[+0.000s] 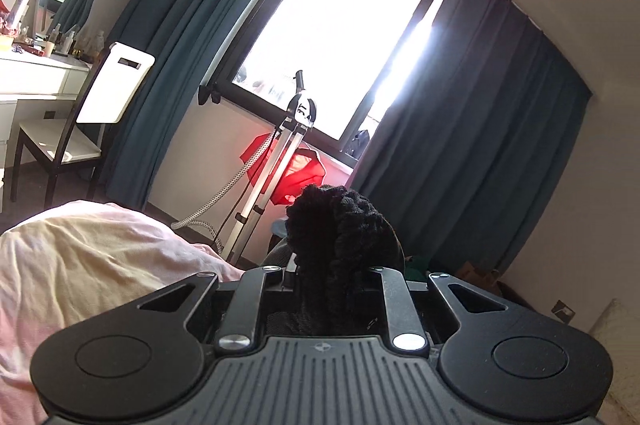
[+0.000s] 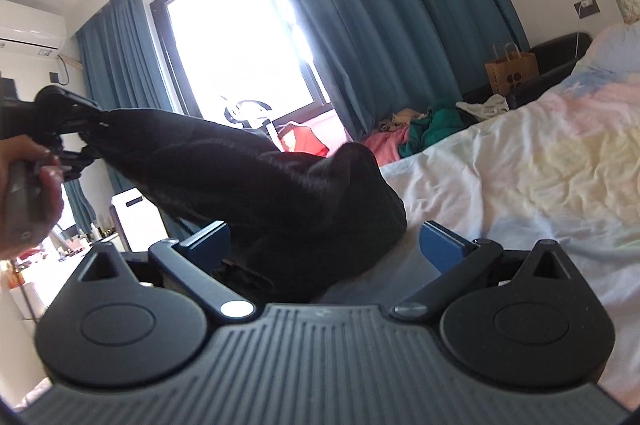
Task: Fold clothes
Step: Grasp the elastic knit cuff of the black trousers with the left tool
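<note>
Over on the far left of the window [image 2: 240, 37], a hand [image 2: 28, 181] grips the handle of the left gripper [image 2: 86, 133], and its jaws are pinched tight on one end of the black garment [image 2: 256, 181]. From that gripper's own camera, the bunched black fabric bulges up between the closed fingers, dark against the window glare, with the clothes steamer stand [image 1: 276, 165] rising just left of it and something red [image 1: 300, 173] on the sill below the window.

The garment stretches out in the air, running down and rightward from the left gripper, below the window, sagging toward the bed [image 2: 520, 161]. Its lower end drapes between the blue pads of the right gripper [image 2: 324, 245]. Those jaws stand wide apart; the cloth lies against the left pad [image 2: 208, 237], while the right pad [image 2: 444, 245] is clear of it. Nothing is clamped there.

Right of the window hang the teal curtains [image 2: 400, 25], and beneath them a heap of pink and green clothes [image 2: 416, 133] lies at the bed's far edge. Further right, a brown paper bag [image 2: 510, 71] stands beside a dark bench.
</note>
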The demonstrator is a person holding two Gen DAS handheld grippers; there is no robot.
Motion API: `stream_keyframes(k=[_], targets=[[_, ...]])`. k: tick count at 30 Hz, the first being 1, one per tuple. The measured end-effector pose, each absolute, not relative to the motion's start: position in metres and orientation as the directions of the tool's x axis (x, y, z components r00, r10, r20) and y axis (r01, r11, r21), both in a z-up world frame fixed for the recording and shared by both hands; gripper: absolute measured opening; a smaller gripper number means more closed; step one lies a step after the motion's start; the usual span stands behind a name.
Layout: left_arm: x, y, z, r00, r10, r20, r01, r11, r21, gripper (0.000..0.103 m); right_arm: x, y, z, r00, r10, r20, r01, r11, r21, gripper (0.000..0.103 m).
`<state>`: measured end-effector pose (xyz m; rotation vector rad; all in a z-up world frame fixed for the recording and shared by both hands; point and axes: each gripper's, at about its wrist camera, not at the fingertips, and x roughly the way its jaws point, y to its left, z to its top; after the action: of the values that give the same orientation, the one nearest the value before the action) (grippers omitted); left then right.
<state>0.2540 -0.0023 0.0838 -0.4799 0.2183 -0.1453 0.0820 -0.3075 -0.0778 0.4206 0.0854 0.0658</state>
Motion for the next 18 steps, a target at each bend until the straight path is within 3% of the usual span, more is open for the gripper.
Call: stream_keyframes(k=[5, 10, 15, 18], targets=[[0.155, 0.043, 0.068, 0.951, -0.207, -0.23, 0.071, 0.869, -0.489, 0.019, 0.055, -0.315, -0.059, 0.99, 0.124, -0.064, -0.08, 0.879, 0.469, 0.103], [0.103, 0.107, 0.011, 0.932, -0.159, -0.324, -0.039, 0.848, -0.529, 0.019, 0.033, -0.326, -0.058, 0.968, 0.229, -0.104, -0.096, 0.718, 0.69, 0.103], [0.1, 0.161, -0.045, 0.886, -0.129, -0.445, -0.148, 0.831, -0.536, 0.019, 0.037, -0.292, -0.07, 0.91, 0.342, -0.234, -0.092, 0.717, 0.691, 0.103], [0.108, 0.186, -0.066, 0.886, -0.144, -0.441, -0.175, 0.776, -0.606, 0.019, 0.048, -0.267, -0.087, 0.853, 0.419, -0.311, -0.098, 0.715, 0.692, 0.1]])
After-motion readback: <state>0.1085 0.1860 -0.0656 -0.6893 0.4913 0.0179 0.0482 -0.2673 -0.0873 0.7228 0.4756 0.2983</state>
